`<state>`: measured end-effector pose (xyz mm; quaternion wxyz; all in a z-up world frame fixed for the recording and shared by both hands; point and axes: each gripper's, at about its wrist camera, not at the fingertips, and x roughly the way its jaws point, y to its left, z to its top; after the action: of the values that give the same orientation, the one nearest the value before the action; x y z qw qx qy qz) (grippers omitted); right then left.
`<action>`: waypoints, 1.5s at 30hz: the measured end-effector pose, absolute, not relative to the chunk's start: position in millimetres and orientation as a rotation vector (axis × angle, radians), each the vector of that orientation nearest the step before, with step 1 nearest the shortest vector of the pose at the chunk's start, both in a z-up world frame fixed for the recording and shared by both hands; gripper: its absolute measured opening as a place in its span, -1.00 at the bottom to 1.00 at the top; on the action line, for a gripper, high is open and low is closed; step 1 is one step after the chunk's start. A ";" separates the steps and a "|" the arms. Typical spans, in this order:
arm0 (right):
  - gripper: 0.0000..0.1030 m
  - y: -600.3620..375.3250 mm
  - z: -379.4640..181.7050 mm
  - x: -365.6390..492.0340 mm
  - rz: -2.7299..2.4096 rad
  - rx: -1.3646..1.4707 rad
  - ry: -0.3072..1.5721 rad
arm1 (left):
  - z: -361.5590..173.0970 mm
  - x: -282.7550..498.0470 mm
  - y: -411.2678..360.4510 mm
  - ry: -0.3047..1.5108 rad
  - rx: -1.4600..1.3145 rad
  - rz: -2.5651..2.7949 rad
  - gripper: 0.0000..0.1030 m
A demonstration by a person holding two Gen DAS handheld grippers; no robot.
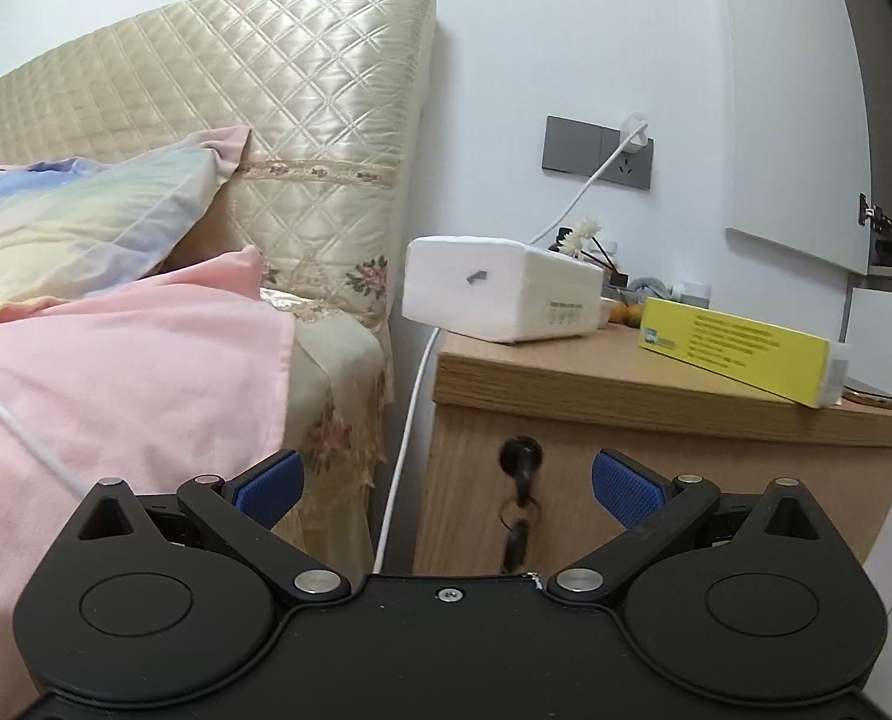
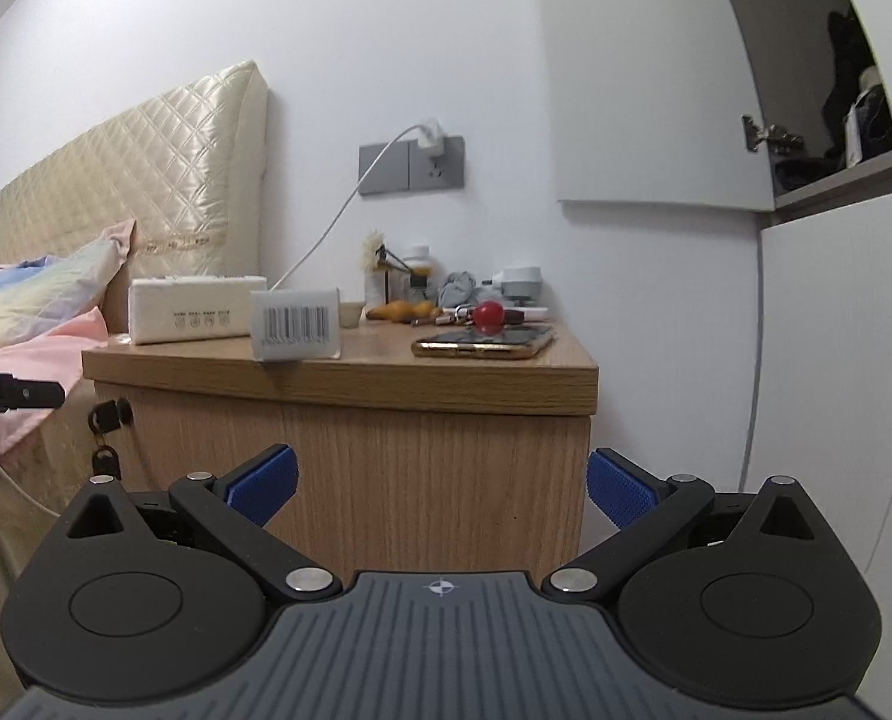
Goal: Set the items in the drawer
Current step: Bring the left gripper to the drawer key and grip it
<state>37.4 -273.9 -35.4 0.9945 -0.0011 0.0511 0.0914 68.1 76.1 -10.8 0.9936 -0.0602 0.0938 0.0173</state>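
Observation:
A wooden nightstand (image 1: 595,384) (image 2: 446,372) stands beside the bed, its drawer front (image 1: 715,498) closed, with a black key (image 1: 520,462) (image 2: 110,414) in its lock. On top lie a white tissue pack (image 1: 499,288) (image 2: 194,306), a yellow box (image 1: 739,348) whose barcode end (image 2: 297,324) faces the right wrist view, and a gold phone (image 2: 484,343). My left gripper (image 1: 446,489) is open, level with the key. My right gripper (image 2: 443,489) is open in front of the nightstand's side panel. Neither holds anything.
A bed with a pink blanket (image 1: 116,372), a pastel pillow (image 1: 74,222) and a quilted headboard (image 1: 254,90) lies to the left. A white charger cable (image 1: 404,450) hangs beside the nightstand. Small bottles, keys and a red ball (image 2: 487,313) crowd the back. A cupboard door (image 2: 655,90) hangs open at right.

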 end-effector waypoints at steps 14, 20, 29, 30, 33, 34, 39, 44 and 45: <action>0.99 -318.5 -44.4 98.3 0.248 0.052 0.155 | -34.8 118.9 80.4 0.247 -0.022 -0.096 0.97; 0.96 -316.6 -49.8 109.9 0.256 0.045 0.167 | -42.1 134.9 73.5 0.268 0.015 -0.131 0.96; 0.91 -307.5 -52.1 119.8 0.269 0.025 0.178 | -42.9 149.3 76.0 0.282 0.011 -0.162 0.96; 0.91 -306.6 -51.7 120.3 0.273 0.023 0.175 | -42.2 149.2 75.4 0.278 0.015 -0.163 0.97; 0.91 -306.0 -50.7 122.9 0.277 0.032 0.171 | -41.1 150.3 74.2 0.281 0.021 -0.172 0.98; 0.91 -305.6 -50.5 123.7 0.277 0.035 0.171 | -40.9 150.4 73.5 0.281 0.026 -0.174 0.98; 0.83 -304.4 -50.3 127.5 0.271 0.026 0.175 | -39.9 151.7 72.1 0.278 0.035 -0.176 0.99; 0.74 -306.6 -51.0 127.9 0.269 0.013 0.173 | -40.9 150.0 70.0 0.261 0.055 -0.169 0.99; 0.74 -306.4 -51.0 127.8 0.269 0.012 0.172 | -40.9 149.5 69.2 0.259 0.060 -0.171 0.98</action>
<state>127.8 -306.4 -51.0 0.9873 0.0058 0.0857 0.1340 149.5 69.2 -40.9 0.9875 0.0299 0.1288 -0.0853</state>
